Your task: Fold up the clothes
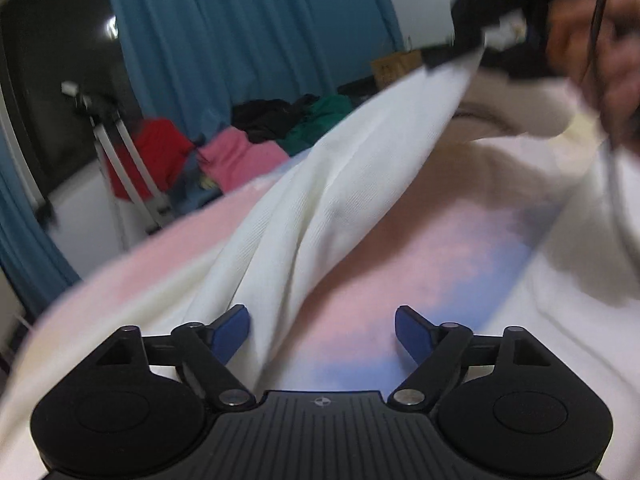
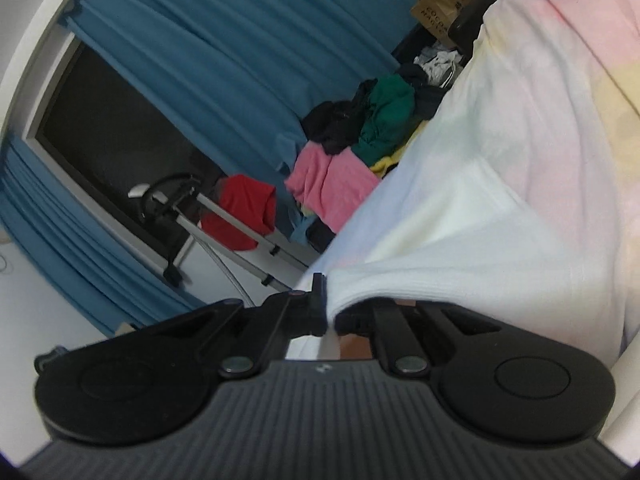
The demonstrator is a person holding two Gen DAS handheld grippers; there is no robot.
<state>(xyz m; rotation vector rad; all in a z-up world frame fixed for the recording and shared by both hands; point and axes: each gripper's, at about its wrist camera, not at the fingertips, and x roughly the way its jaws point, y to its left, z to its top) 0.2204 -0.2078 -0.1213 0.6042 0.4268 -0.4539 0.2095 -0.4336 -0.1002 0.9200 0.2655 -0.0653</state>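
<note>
Closest to me, the left gripper [image 1: 322, 330] has its two blue fingers [image 1: 232, 330] spread wide apart, and nothing sits between them. A fold of the white tie-dye shirt [image 1: 332, 208] brushes past the left-hand finger, around 10 o'clock from the gap, but it is not pinched. The shirt has soft pink and blue patches and it spreads out flat under this gripper, toward 12 o'clock. One part of the shirt rises like a tent up to 1 o'clock, where the right gripper [image 1: 460, 46] holds its edge high; that spot is blurry. A hand [image 1: 596, 48] is behind it at 2 o'clock. Seen from the right wrist camera, the right gripper [image 2: 326, 312] has its black fingers pressed together on the ribbed hem of the shirt [image 2: 500, 184], and the cloth hangs from there up toward 1 o'clock, with pale yellow, pink and blue on it. Farther back, at about 10 o'clock from the left gripper, there is a pile of clothes: a pink top [image 2: 332, 188], a green one [image 2: 388, 116], a black one [image 2: 336, 120] and a red one [image 2: 240, 208]. The red one hangs on a metal stand [image 2: 240, 224]. A brown paper bag [image 2: 438, 10] is far off at 1 o'clock. Farthest of all are the blue curtains [image 2: 224, 64] and a dark window [image 2: 96, 120] at 10 o'clock.
</note>
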